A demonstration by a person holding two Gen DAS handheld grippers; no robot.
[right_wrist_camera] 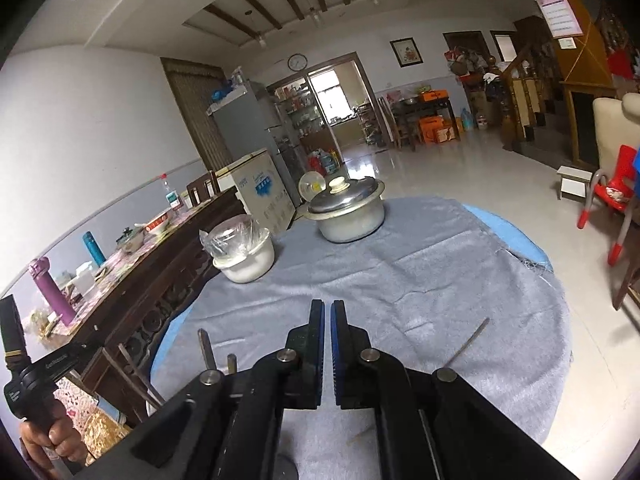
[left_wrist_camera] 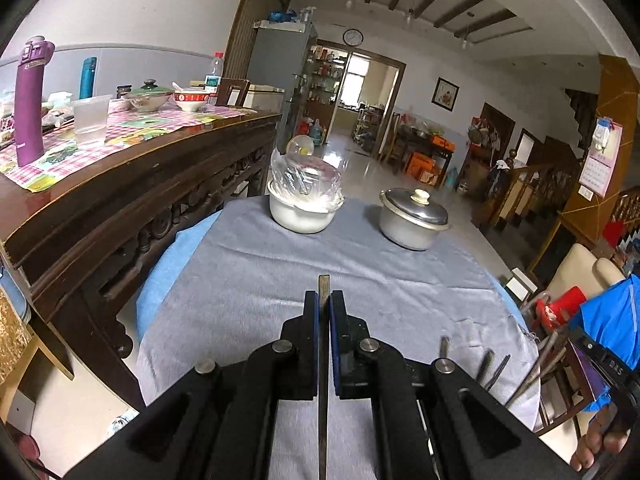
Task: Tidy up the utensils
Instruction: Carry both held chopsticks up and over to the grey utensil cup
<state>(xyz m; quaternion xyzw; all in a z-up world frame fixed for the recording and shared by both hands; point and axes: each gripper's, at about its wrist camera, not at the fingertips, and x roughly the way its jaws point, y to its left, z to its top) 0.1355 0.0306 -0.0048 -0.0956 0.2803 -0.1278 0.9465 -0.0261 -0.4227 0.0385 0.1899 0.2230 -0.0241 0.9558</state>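
My left claw (left_wrist_camera: 324,300) is clamped on a chopstick (left_wrist_camera: 323,364); right claw (right_wrist_camera: 327,312) is together, empty. Next: carry it to the bag-lined pot (left_wrist_camera: 303,210).

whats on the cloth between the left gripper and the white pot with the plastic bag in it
Nothing: in the left wrist view only bare grey cloth lies between the left gripper and the white pot.

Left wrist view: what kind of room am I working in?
Likely a home dining and living room: a grey fridge, a dark carved wooden sideboard with bowls, and a wooden staircase.
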